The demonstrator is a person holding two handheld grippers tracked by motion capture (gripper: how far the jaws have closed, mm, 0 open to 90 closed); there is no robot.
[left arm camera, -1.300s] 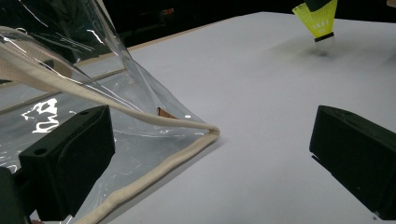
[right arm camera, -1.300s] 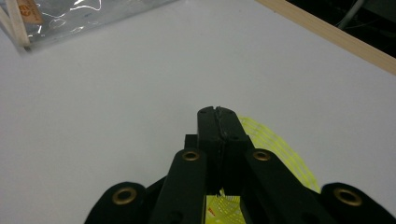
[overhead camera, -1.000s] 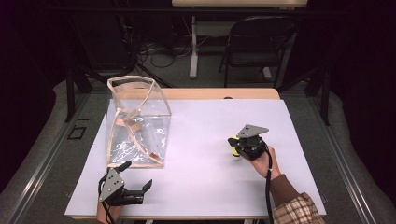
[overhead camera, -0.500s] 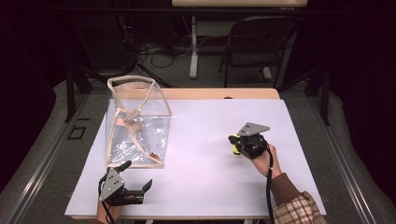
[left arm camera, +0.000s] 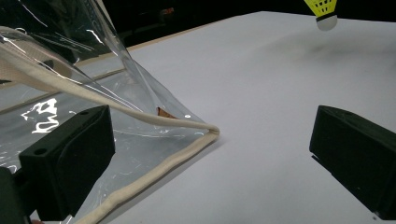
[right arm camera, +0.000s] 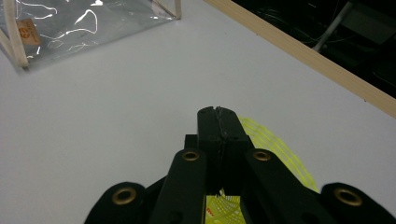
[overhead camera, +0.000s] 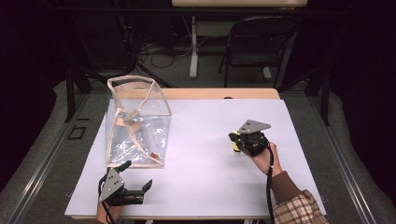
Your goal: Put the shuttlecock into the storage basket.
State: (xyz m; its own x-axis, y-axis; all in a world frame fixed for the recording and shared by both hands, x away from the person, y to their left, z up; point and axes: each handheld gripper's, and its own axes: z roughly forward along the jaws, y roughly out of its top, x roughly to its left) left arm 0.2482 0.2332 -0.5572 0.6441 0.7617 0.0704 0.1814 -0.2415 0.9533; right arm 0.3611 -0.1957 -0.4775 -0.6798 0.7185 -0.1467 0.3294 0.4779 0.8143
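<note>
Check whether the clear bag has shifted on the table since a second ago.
No. The clear bag stands at the same spot against the table's wooden far edge.

A clear bag [overhead camera: 137,123] is standing upright at the left of the white bench [overhead camera: 201,186]. The left gripper [overhead camera: 137,192] is lying near the bench's front edge, jaws apart. The right gripper [overhead camera: 235,141] is holding a yellow shuttlecock [overhead camera: 237,144] at right of centre, well apart from the bag.

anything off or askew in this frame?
Nothing spilled or damaged. The clear bag stands upright but slack, its walls creased and its top rim sagging. The right tool is shut on the skirt of a yellow shuttlecock. The left tool sits open by the bag's near corner.
</note>
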